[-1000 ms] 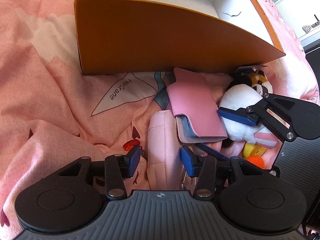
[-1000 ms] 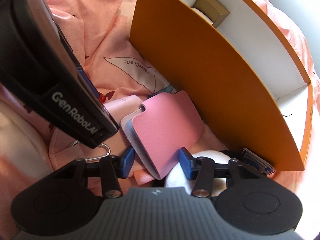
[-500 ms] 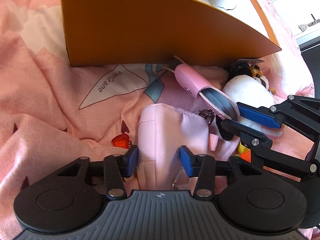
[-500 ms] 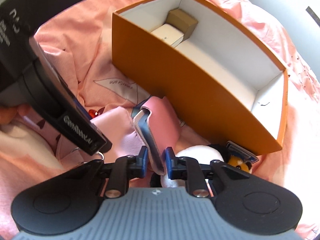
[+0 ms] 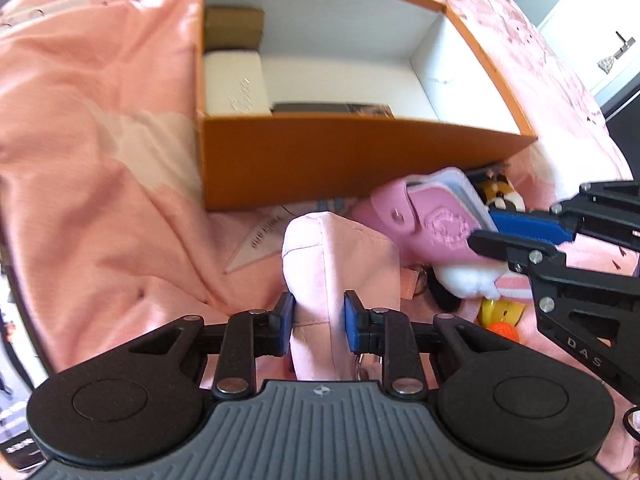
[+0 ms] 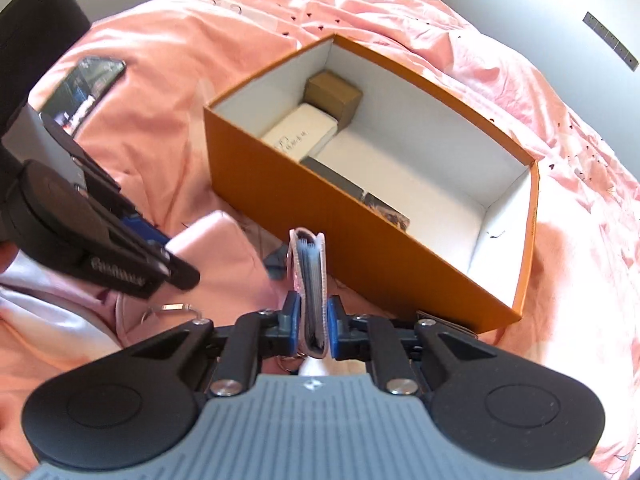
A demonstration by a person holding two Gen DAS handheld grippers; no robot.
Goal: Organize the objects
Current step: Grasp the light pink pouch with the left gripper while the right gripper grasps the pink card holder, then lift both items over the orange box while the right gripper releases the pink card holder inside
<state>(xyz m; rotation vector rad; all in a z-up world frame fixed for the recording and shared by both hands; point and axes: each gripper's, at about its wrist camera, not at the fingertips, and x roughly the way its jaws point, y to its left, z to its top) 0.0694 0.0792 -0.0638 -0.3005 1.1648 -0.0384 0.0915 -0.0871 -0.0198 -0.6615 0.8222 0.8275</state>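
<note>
Our left gripper [image 5: 319, 316] has just closed on the pouch [image 5: 340, 256], our right gripper [image 6: 313, 322] on the wallet [image 6: 310, 276], both near the box's [image 6: 360, 232] front wall. Either could slip or snag that wall.

Each hand-held gripper [image 5: 318, 322] [image 6: 313, 322] has a ribbed grey body, black round-ended linkage arms with silver screws, and blue pads [image 5: 351, 326]; white lettering marks the side.
</note>
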